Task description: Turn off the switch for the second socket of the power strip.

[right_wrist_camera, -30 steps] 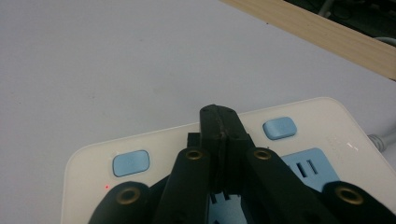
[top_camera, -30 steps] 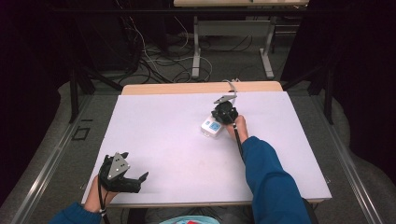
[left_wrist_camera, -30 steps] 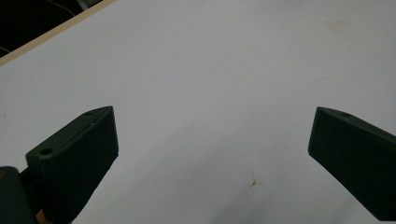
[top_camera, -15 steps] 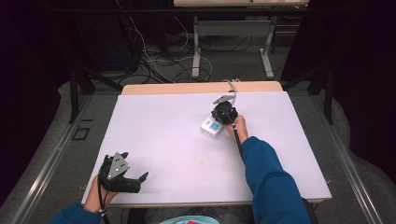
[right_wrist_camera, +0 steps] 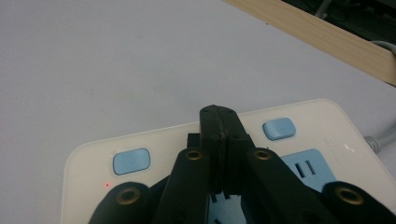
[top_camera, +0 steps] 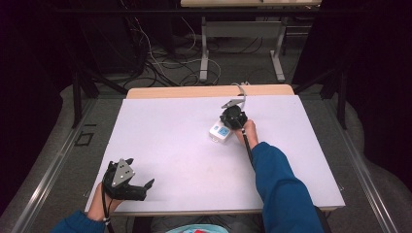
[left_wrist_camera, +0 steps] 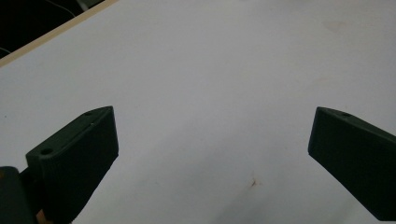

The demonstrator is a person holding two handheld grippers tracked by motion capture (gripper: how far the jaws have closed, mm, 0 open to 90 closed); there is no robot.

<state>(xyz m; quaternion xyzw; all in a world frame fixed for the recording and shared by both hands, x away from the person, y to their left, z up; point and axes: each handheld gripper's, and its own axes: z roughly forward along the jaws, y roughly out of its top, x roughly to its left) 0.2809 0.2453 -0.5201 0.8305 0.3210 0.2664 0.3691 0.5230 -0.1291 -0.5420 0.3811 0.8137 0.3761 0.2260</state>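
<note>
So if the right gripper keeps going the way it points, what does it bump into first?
Probably the white power strip: the right gripper, jaws shut, points down at its top, between two blue buttons.

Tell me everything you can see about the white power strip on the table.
The power strip is a flat white plastic block with rounded corners, lying face up on the white table near its far edge. It has two light blue buttons, blue socket faces and a small red light. A grey cable leaves one end. The shut right gripper is over its top.
</note>
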